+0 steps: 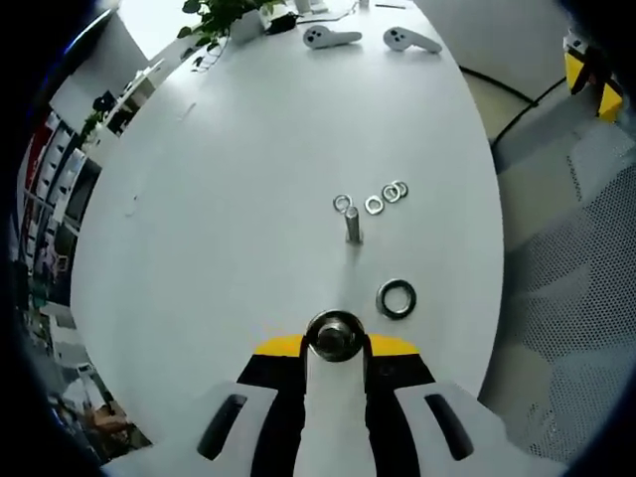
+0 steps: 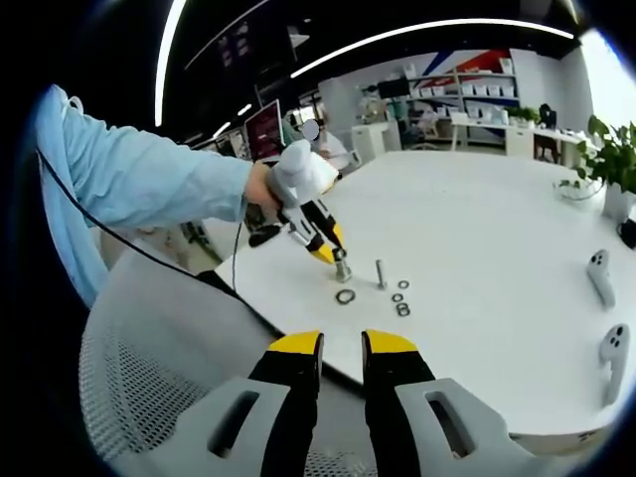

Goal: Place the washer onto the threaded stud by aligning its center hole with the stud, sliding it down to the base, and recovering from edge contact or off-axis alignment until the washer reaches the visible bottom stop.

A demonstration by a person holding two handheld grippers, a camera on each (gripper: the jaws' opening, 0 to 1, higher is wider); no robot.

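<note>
My left gripper is shut on a shiny metal washer, held a little short of the threaded stud, which stands upright on the white table. In the right gripper view, a hand holds that left gripper just left of the stud, with the washer at its tip. A dark ring washer lies flat near the stud. My right gripper hovers off the table's edge, narrowly open with nothing between its jaws.
Several small washers lie just beyond the stud. Two white controllers and a potted plant sit at the far end. A mesh chair stands by the near table edge. A person's blue sleeve reaches in.
</note>
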